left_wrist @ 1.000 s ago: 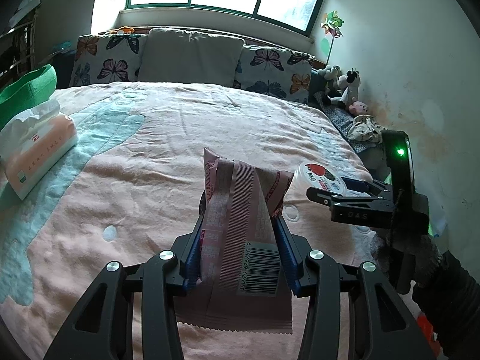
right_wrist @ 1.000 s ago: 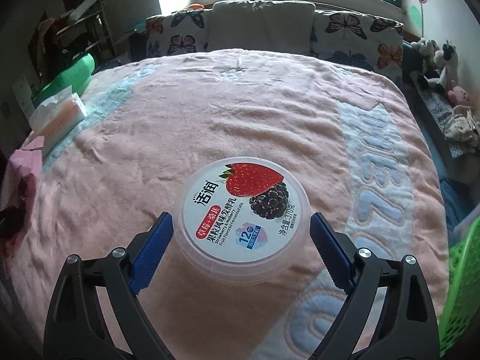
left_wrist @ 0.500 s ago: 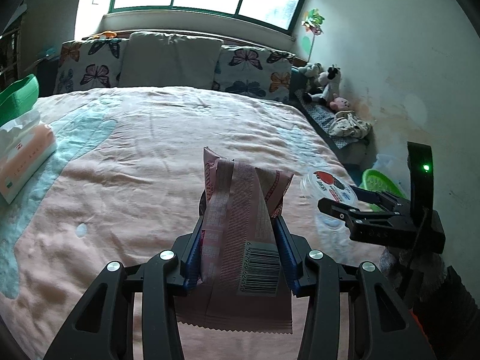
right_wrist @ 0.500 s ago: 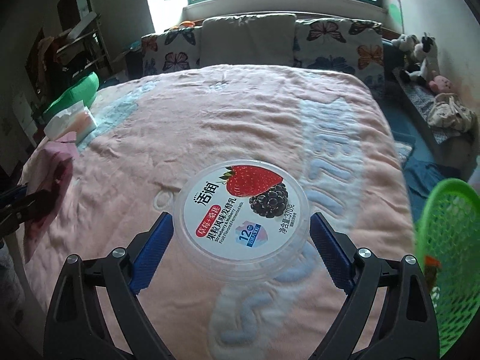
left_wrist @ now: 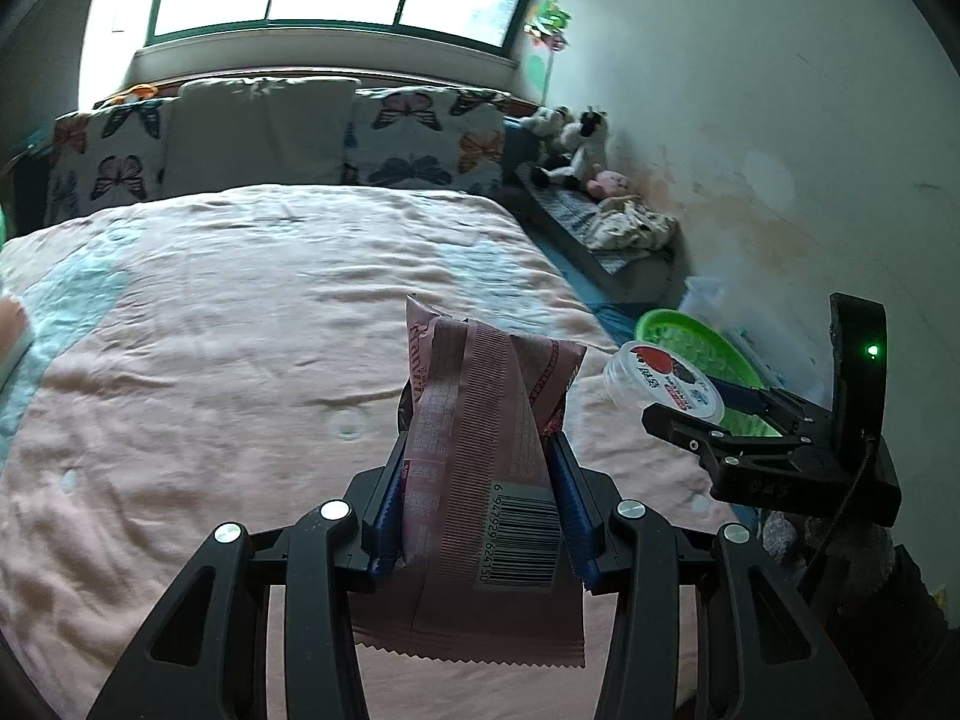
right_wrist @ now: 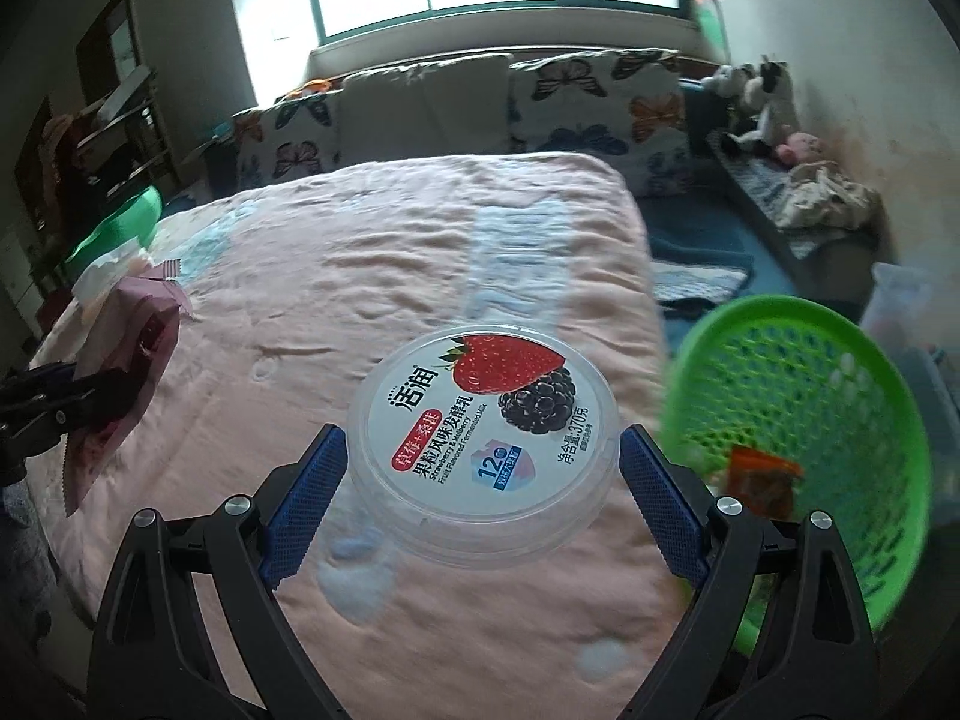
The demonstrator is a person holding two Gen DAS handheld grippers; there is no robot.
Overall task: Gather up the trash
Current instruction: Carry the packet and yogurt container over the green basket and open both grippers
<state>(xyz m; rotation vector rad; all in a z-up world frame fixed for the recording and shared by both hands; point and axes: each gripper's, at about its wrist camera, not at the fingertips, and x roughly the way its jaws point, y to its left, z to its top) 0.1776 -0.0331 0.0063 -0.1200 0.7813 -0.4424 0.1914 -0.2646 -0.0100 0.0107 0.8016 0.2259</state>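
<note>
Both items are in transit above the bed [left_wrist: 240, 312]. My left gripper [left_wrist: 480, 504] clamps the pink wrapper [left_wrist: 492, 456]; my right gripper [right_wrist: 480, 480], jaws wide, grips the yogurt tub [right_wrist: 486, 438]. Next: position over the green basket [right_wrist: 840, 372] and release.

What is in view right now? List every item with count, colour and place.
Snack wrapper: one, pink, clamped in the left gripper.
Yogurt tub: one, clear with strawberry label, clamped in the right gripper.
Basket: one, green, right of the bed, orange packet inside.
Blanket: one, pink and pale blue, covering the bed.
Pillows: three, two butterfly-print, one plain, at the headboard.
Stuffed toys: several, by the right wall.
Tissue pack: one, bed's left edge.
Left gripper: shut.
Right gripper: shut.
</note>
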